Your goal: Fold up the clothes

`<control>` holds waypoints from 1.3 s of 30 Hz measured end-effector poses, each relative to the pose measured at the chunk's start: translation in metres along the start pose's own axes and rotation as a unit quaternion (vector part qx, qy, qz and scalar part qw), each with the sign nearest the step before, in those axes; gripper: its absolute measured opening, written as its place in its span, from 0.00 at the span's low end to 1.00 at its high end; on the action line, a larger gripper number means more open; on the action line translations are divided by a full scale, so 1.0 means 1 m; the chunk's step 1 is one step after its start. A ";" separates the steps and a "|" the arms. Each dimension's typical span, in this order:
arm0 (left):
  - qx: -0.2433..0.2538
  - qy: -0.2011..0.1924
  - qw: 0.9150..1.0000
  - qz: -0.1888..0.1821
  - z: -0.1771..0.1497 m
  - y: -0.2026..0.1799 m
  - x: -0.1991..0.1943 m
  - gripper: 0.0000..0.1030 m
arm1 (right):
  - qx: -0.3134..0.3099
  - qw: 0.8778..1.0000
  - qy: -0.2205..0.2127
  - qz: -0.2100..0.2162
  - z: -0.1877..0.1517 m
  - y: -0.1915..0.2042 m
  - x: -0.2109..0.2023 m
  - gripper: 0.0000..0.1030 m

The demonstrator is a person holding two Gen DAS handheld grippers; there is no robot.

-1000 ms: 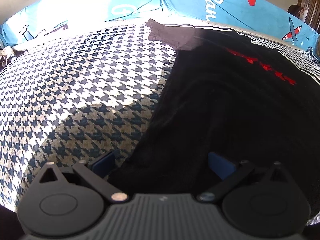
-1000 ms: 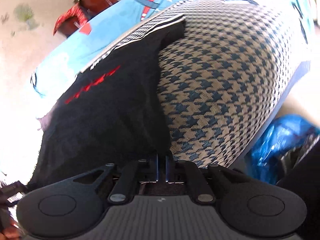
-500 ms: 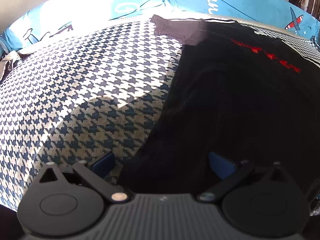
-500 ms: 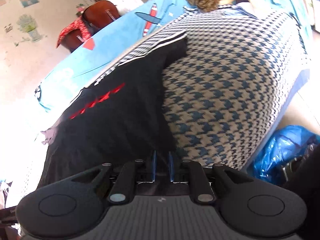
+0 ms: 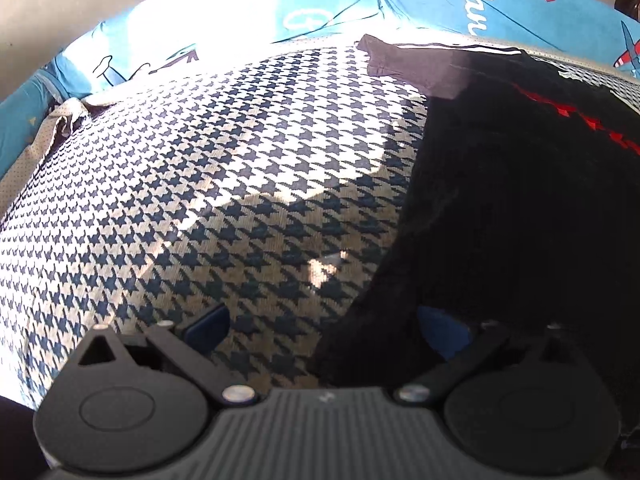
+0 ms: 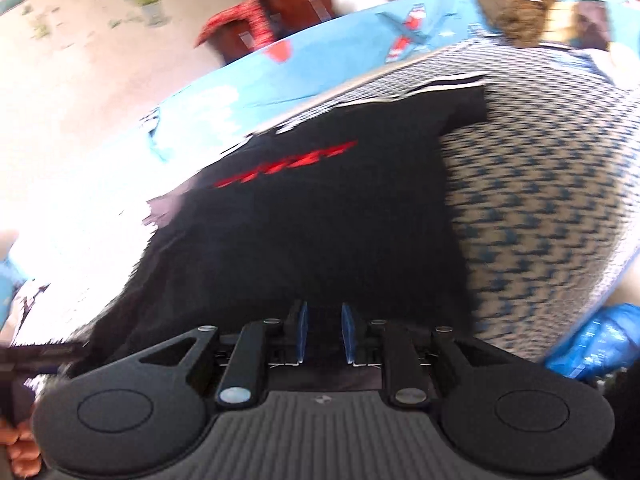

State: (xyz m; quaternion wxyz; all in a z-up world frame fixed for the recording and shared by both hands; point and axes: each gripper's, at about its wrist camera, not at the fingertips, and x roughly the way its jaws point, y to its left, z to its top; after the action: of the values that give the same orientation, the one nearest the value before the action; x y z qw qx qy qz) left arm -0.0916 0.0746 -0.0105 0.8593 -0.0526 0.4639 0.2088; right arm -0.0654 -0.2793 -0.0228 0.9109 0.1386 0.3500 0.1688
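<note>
A black T-shirt with red chest lettering lies spread flat on a navy-and-cream houndstooth cover over a bed, one sleeve reaching toward the bright blue printed sheet behind. The left gripper hovers at the shirt's hem corner, its blue-padded fingers spread wide, one over the cover, the other over dark cloth. The right gripper sits above the shirt's lower edge, fingers parted by a narrow gap with nothing between them; that view is motion-blurred.
</note>
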 end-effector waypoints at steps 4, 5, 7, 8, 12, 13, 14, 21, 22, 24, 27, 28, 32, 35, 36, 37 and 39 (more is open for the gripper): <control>-0.015 0.003 1.000 -0.014 0.002 0.005 0.000 1.00 | -0.049 0.998 0.013 0.048 -0.006 0.030 0.007 0.19; -0.016 0.003 1.000 -0.016 0.003 0.006 0.000 1.00 | -0.062 0.996 0.018 0.061 -0.008 0.038 0.009 0.19; -0.015 0.001 1.000 -0.021 0.005 0.006 -0.002 1.00 | -0.086 0.992 0.026 0.086 -0.013 0.053 0.011 0.19; -0.014 -0.003 1.000 -0.024 0.006 0.006 -0.003 1.00 | -0.097 0.990 0.030 0.097 -0.015 0.061 0.012 0.19; 0.000 -0.013 0.999 -0.030 0.015 0.004 -0.009 1.00 | -0.134 0.981 0.049 0.132 -0.025 0.088 0.018 0.19; 0.006 -0.013 0.999 -0.029 0.017 0.004 -0.011 1.00 | -0.142 0.978 0.053 0.140 -0.028 0.094 0.020 0.19; 0.009 -0.013 0.999 -0.029 0.019 0.005 -0.013 1.00 | -0.149 0.976 0.057 0.148 -0.030 0.100 0.021 0.19; 0.022 -0.021 0.999 -0.043 0.037 0.010 -0.025 1.00 | -0.185 0.960 0.076 0.194 -0.041 0.137 0.032 0.19; 0.025 -0.023 0.998 -0.046 0.039 0.011 -0.027 1.00 | -0.192 0.958 0.077 0.199 -0.042 0.143 0.035 0.19; 0.025 -0.025 0.998 -0.049 0.042 0.014 -0.030 1.00 | -0.206 0.953 0.079 0.209 -0.045 0.155 0.038 0.19; 0.009 -0.020 0.998 -0.051 0.043 0.023 -0.029 1.00 | -0.230 0.945 0.081 0.220 -0.052 0.175 0.044 0.19; 0.004 -0.018 0.998 -0.052 0.043 0.026 -0.029 1.00 | -0.239 0.942 0.081 0.222 -0.054 0.181 0.046 0.19; -0.019 -0.010 0.998 -0.056 0.043 0.037 -0.027 1.00 | -0.281 0.930 0.078 0.223 -0.062 0.205 0.055 0.28; -0.031 -0.010 0.998 -0.060 0.042 0.043 -0.027 1.00 | -0.313 0.922 0.067 0.217 -0.071 0.219 0.060 0.33; -0.033 -0.010 0.997 -0.062 0.041 0.044 -0.027 1.00 | -0.322 0.920 0.066 0.216 -0.073 0.222 0.061 0.35; -0.034 -0.009 0.997 -0.064 0.041 0.044 -0.027 1.00 | -0.330 0.917 0.064 0.214 -0.074 0.225 0.062 0.36; -0.034 -0.008 0.997 -0.067 0.041 0.045 -0.027 1.00 | -0.348 0.912 0.060 0.208 -0.079 0.231 0.064 0.39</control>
State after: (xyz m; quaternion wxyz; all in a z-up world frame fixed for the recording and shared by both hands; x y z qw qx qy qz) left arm -0.0913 0.1182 0.0397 0.8728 -0.1117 0.4450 0.1666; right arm -0.1232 -0.0336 -0.0314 0.8229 -0.1274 0.2866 0.4738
